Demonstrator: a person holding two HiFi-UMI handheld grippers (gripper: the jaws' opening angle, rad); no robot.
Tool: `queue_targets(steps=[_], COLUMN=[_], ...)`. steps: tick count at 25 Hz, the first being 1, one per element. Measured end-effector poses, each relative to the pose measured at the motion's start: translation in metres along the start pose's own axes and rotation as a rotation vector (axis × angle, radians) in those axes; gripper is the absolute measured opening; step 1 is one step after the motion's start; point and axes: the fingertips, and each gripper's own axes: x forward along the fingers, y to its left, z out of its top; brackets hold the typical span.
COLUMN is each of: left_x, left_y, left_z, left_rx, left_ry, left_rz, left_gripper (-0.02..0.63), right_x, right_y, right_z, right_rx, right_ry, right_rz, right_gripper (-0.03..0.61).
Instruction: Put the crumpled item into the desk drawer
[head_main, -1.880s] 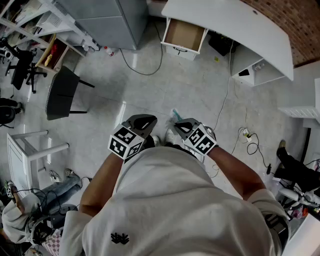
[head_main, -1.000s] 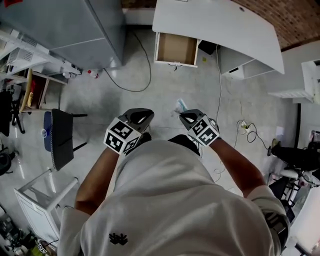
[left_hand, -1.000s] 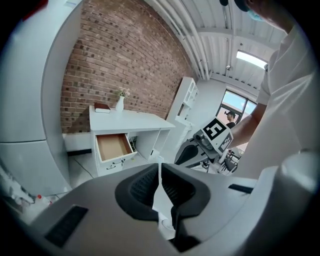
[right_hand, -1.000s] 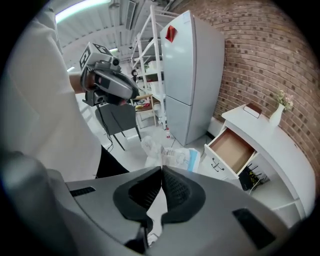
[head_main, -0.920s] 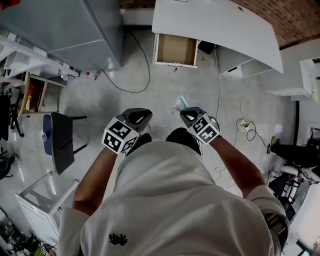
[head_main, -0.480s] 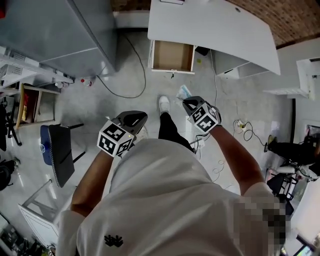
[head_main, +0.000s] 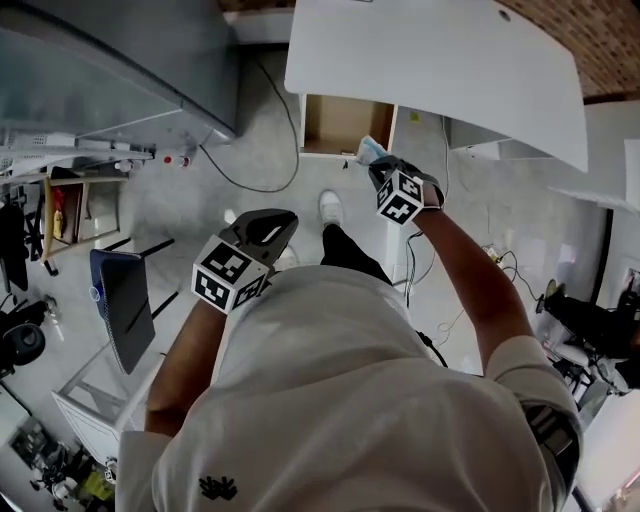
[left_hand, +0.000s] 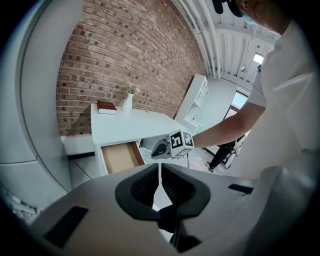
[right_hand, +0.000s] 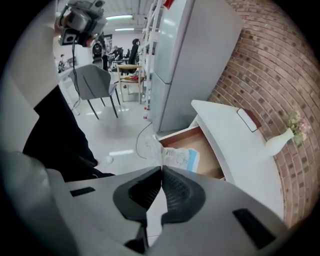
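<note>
The right gripper's (right_hand: 161, 172) fingers (right_hand: 182, 192) are pressed together on a corner of the crumpled item (right_hand: 176, 157), a clear wrapper with a blue edge that sticks out past the tips toward twelve o'clock. Seen from above, the right gripper (head_main: 377, 167) is stretched out at about one o'clock from the person, and the crumpled item (head_main: 369, 150) hangs at the front right corner of the open drawer (head_main: 345, 125), over its front edge and not lying on the drawer's brown floor. The left gripper's (left_hand: 160, 181) fingers (left_hand: 142, 187) are closed tip to tip with nothing between them. That left gripper (head_main: 268, 222) is held low and near the person's body, at about seven o'clock from the right one and well apart from the drawer. From the left gripper's own camera the right gripper (left_hand: 172, 146) shows at twelve o'clock, just beside the drawer (left_hand: 119, 157). The drawer (right_hand: 202, 145) is pulled out from under a white desk (head_main: 430, 60). On the desk (left_hand: 125, 125) lie a dark red book (left_hand: 106, 106) and a white vase (left_hand: 127, 102), set against a brick wall (left_hand: 115, 60). A grey cabinet (head_main: 120, 60) stands at ten o'clock from the drawer, a cable (head_main: 240, 180) trails over the floor beside it, and a dark chair (head_main: 125, 305) sits at nine o'clock from the person. A white shoe (head_main: 329, 208) is planted between the two grippers.
</note>
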Motion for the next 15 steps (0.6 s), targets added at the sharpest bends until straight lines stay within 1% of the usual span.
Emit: queue_targets(steps=[4,8,12,15], left_x=[0.029,0.055,0.067,0.069], left_y=[0.016,0.032,0.047,0.055], left_z=[0.026,0.042,0.052,0.050], left_rx=[-0.028,-0.068,-0.103,-0.130], left_ry=[0.014,0.023,0.045,0.058], left_rz=[0.015,0.055,0.087,0.112], left_gripper=[0.034,0.034,0.035,0.034], right_x=[0.055,0.105,0.147,0.169], right_y=[-0.053,-0.090,-0.112,-0.118], right_z=[-0.018,-0.037,-0.047,-0.047], right_rx=[-0.013,-0.022,-0.028,-0.043], right_ry=[0.037,0.068,0.107,0.126], right_rz=[0.011,0.020,0.040,0.041], right_gripper=[0.029,0.029,0.029,0.029])
